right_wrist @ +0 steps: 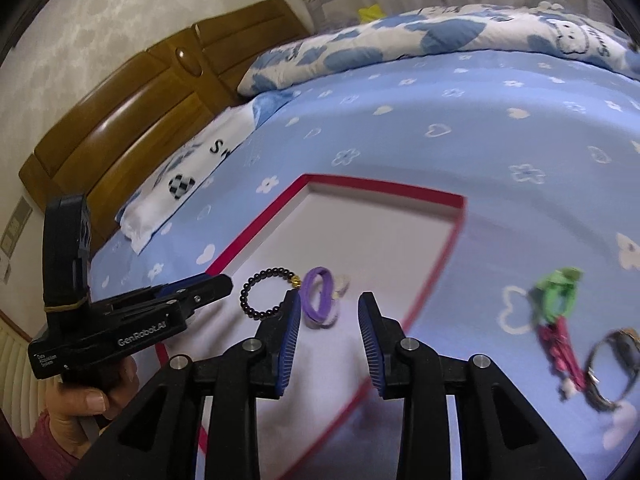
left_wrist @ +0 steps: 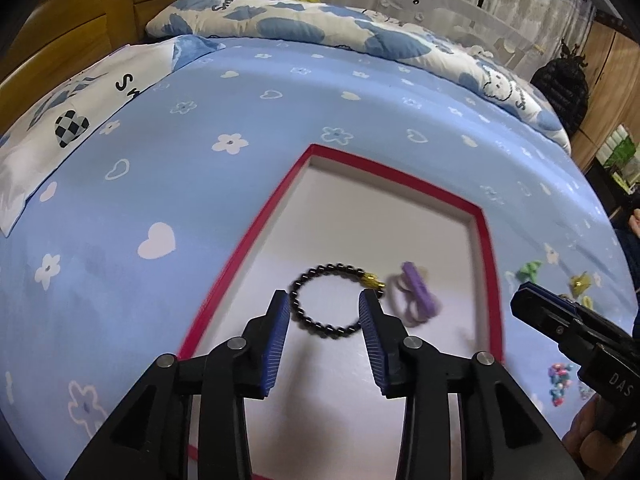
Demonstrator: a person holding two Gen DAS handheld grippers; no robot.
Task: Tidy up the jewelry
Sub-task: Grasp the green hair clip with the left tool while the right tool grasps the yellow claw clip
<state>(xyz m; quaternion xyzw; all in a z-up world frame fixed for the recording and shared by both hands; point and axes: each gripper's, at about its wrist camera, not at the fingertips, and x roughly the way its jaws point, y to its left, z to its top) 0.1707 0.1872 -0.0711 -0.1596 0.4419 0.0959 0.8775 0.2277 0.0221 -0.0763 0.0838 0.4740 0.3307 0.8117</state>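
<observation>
Both my left tongs (left_wrist: 324, 308) and right tongs (right_wrist: 329, 312) hang open and empty over the red-rimmed tray (left_wrist: 248, 236) on the bed, where the black bead bracelet (left_wrist: 320, 304) lies limp, light and slippery-looking, best pinched across one strand.

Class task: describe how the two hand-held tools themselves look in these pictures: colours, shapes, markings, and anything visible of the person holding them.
Each tool has black angular linkage arms with silver round pivot pins and two fingers faced with ribbed blue pads. The left tool has a black pistol-style body printed "GenRobot.AI" in white, with a yellow rubber band around an upright black block. The right tool carries white letters "DAS". The left hand shows a pink sleeve.
</observation>
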